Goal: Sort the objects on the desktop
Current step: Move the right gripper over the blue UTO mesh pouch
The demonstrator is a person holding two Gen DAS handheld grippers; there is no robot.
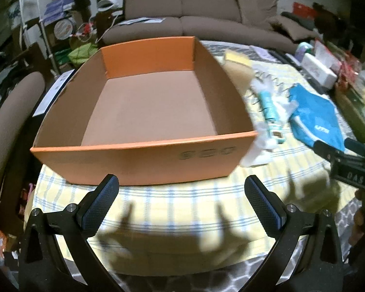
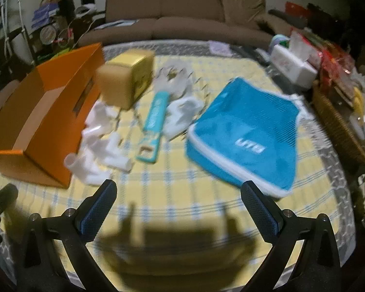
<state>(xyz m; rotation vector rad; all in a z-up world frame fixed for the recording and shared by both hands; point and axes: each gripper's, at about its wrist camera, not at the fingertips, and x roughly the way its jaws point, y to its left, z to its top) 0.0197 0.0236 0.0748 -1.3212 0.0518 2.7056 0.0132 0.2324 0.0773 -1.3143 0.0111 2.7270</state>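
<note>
Spread as wide as they go, both pairs of jaws, with nothing between the pads and nothing touched. Left gripper (image 1: 181,182) poised over bare checked tablecloth (image 1: 158,204), aimed down at the near wall of the orange box (image 1: 143,163). Right gripper (image 2: 178,187) likewise released, hanging above open cloth just short of the clutter.

Judged as the very start of the sorting: box bottom bare, every object lying outside it on the cloth.

Near to far in the right wrist view: white plastic pieces (image 2: 97,150) heaped against the box's right side, closest to the right gripper's left finger; blue mesh pouch (image 2: 243,133) flat on the cloth, its near corner just beyond the right finger; teal slim package (image 2: 153,129) lying lengthwise between the white pieces and the pouch; farther back a yellow-gold carton (image 2: 126,80) standing close by the box, and some spiky, pale item behind the teal package, too blurred to name. Beyond, a brown sofa (image 2: 182,12) and a wicker basket (image 2: 340,131) off at the right edge.

Next move, probably: right gripper forward and down onto one loose item, most likely the white pieces or the teal package, both near the box. Calls for centring the jaws across a narrow side before closing. Pouch flat and limp, so harder to pinch from above; an edge grasp likely needed. Left gripper well placed to steady the box if it slides.
</note>
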